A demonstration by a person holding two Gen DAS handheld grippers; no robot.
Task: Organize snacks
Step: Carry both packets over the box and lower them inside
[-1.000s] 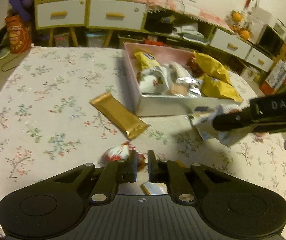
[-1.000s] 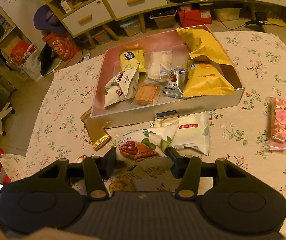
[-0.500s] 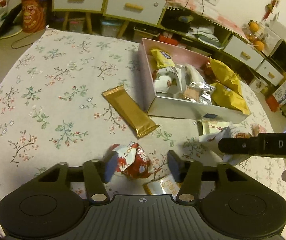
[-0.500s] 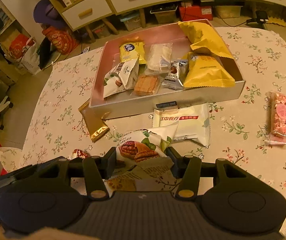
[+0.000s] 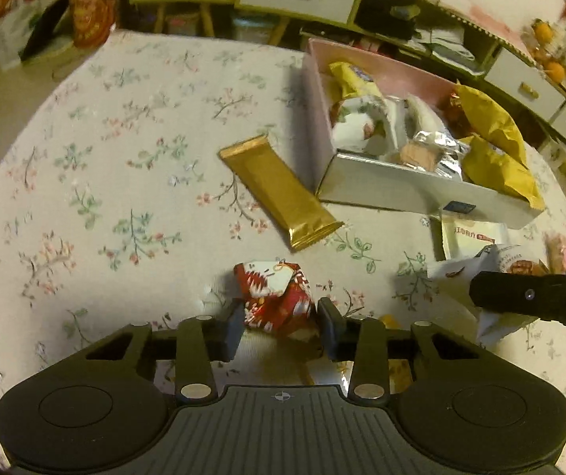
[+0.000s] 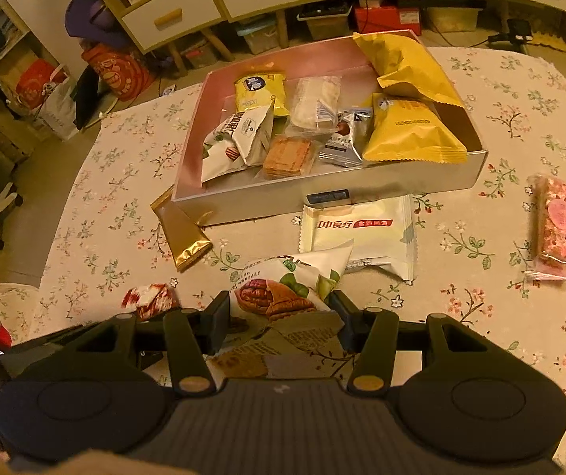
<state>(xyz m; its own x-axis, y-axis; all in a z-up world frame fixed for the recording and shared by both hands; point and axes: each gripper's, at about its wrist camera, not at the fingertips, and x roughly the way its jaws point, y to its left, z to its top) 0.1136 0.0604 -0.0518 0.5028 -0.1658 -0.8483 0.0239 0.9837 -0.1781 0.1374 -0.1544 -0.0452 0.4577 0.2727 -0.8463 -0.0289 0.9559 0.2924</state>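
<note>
**Left jaws closing on the red-and-white snack, right one clamped on the nut packet**

Your left gripper (image 5: 279, 326) has just been closing, its pads at the sides of the red-and-white snack (image 5: 273, 297) on the near tablecloth (image 5: 85, 182); squeeze square and gently before lifting toward the pink box (image 6: 243, 202) at the far right. Both grippers tilt steeply down; your right gripper (image 6: 279, 322) grips the nut packet (image 6: 283, 297).
</note>
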